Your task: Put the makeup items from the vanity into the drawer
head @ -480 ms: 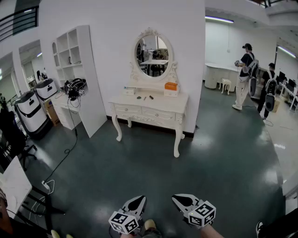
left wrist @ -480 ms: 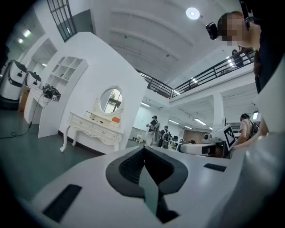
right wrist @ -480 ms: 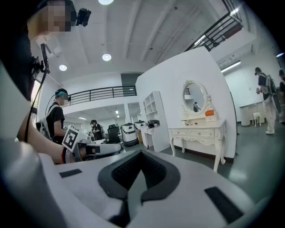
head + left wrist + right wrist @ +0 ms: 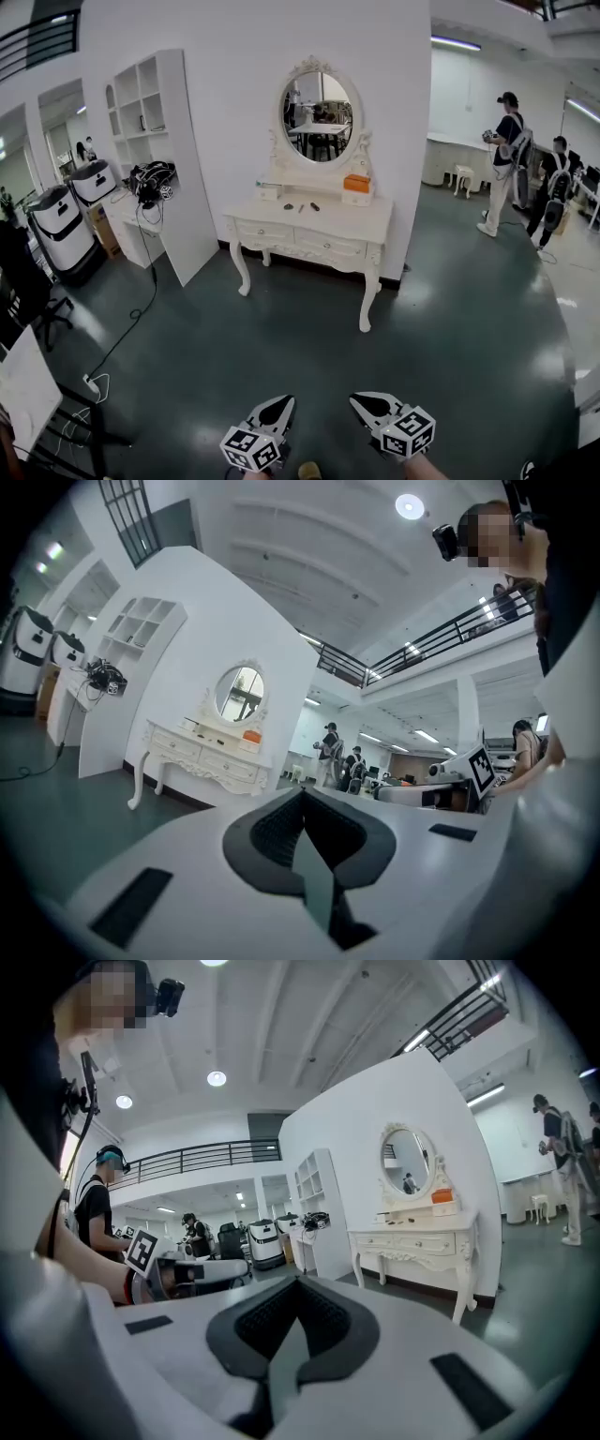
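Facing vanity (image 4: 323,246), person's head camera (image 4: 448,538) visible only in gripper views

A white vanity (image 4: 328,225) stands on the dark floor (image 4: 281,347). An orange box (image 4: 356,183) sits near its back right corner. Small dark items (image 4: 302,206) lie mid-top.

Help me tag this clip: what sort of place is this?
Likely an open lab or studio, not a home: an ornate white vanity table on dark-green floor, people wearing backpack rigs nearby.

Both grippers (image 4: 270,417) (image 4: 373,412) level, jaws closed, empty.
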The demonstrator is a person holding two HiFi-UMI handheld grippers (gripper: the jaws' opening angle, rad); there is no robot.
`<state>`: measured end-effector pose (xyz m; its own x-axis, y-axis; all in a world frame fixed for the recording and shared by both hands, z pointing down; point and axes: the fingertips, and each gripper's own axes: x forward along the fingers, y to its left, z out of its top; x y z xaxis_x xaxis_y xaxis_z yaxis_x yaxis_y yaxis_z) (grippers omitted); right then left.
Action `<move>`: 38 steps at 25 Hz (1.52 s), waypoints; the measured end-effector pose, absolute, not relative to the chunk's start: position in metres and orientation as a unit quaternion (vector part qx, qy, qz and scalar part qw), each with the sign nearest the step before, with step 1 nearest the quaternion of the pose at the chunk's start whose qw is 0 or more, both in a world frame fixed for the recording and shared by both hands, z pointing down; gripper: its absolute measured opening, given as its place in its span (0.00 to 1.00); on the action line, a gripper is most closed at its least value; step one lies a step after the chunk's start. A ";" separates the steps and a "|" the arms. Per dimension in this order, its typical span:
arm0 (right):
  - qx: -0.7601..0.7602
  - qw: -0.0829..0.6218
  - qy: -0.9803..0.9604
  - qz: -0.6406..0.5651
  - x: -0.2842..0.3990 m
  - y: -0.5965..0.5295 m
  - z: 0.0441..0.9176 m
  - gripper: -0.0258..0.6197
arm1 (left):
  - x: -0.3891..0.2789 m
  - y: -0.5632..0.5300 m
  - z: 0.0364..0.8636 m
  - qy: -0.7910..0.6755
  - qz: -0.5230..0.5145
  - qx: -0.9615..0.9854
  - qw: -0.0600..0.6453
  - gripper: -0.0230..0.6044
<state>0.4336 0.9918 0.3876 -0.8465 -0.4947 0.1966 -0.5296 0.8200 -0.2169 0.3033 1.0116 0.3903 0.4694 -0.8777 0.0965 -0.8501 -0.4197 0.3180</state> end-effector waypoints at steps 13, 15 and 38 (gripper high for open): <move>0.300 0.069 -0.938 0.162 0.374 0.902 0.407 0.07 | 0.242 0.922 0.399 -0.504 -0.044 0.844 0.178 0.06; 0.307 0.063 -0.936 0.162 0.367 0.892 0.406 0.07 | 0.235 0.914 0.400 -0.502 -0.045 0.845 0.179 0.06; 0.328 0.081 -0.935 0.109 0.290 0.707 0.398 0.07 | 0.161 0.746 0.397 -0.551 -0.055 0.817 0.159 0.06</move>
